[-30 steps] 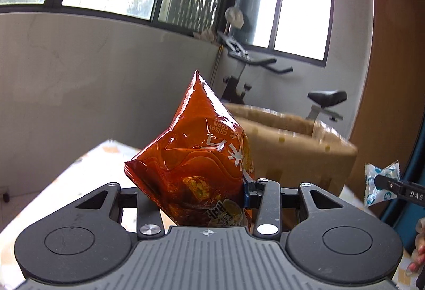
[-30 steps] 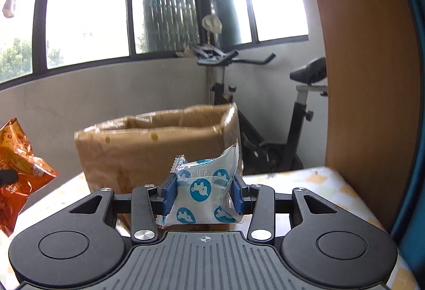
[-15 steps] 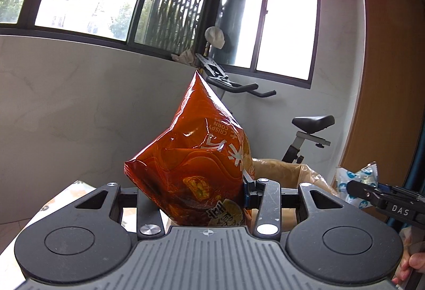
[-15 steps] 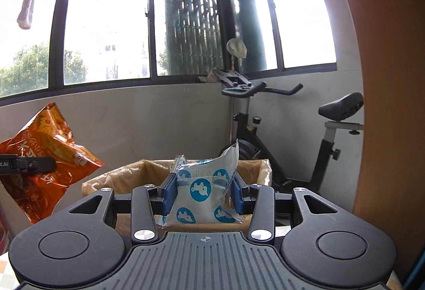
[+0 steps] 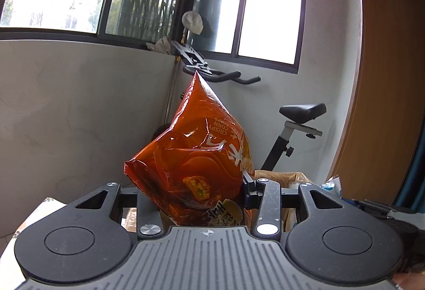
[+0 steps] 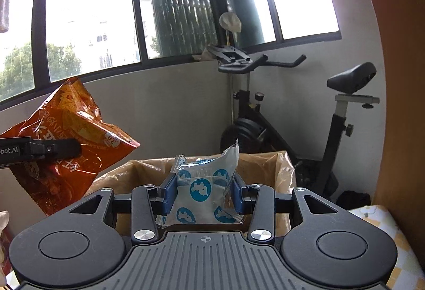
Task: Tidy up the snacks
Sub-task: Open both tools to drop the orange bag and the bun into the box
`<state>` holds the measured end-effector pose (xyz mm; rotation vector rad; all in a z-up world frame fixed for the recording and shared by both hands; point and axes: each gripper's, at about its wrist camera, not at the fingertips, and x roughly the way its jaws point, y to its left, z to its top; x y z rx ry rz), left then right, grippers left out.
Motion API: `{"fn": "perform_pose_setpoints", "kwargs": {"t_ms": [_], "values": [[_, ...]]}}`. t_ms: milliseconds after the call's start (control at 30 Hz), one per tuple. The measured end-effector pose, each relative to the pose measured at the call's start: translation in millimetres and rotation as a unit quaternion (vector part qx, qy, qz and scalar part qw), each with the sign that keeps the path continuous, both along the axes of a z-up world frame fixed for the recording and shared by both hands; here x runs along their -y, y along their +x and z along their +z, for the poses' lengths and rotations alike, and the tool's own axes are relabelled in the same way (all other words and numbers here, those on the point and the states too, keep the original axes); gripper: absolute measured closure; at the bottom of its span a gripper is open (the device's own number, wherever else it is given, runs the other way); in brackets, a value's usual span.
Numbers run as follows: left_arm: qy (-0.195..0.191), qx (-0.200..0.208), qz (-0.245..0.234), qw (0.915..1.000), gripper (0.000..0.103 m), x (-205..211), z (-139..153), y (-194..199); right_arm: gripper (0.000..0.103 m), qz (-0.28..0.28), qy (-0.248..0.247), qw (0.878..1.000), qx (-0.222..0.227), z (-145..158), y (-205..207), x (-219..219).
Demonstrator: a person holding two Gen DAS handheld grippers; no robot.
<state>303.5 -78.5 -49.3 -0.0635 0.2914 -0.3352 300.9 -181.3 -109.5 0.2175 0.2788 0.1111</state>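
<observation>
My left gripper (image 5: 198,191) is shut on an orange corn-snack bag (image 5: 196,157) and holds it up in the air. The same bag (image 6: 66,146) shows at the left of the right wrist view, pinched by the left gripper's fingers (image 6: 53,148). My right gripper (image 6: 203,193) is shut on a small white packet with blue dots (image 6: 204,189), held just in front of and above an open brown cardboard box (image 6: 265,170). The box (image 5: 287,178) and the packet's edge (image 5: 330,185) show low right in the left wrist view.
An exercise bike (image 6: 292,117) stands behind the box by the grey wall. A wooden panel (image 6: 398,104) rises on the right. A patterned tabletop (image 6: 382,223) lies below at the right. Clothes hang above the windows.
Both grippers have risen with their snacks still held. The box has dropped lower in both views, and its open top now shows in the right wrist view.
</observation>
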Motion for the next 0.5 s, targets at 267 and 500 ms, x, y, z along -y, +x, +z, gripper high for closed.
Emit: {"fn": "perform_pose_setpoints", "kwargs": {"t_ms": [267,500], "values": [[0.011,-0.034,-0.02,0.9991,0.046,6.0,-12.9,26.4,0.061,0.006,0.025,0.999,-0.043,-18.8,14.6,-3.3],[0.014,-0.045,-0.011,0.9988,0.024,-6.5,-16.2,19.7,0.059,-0.005,0.032,0.999,-0.028,-16.9,-3.2,5.8]]}}
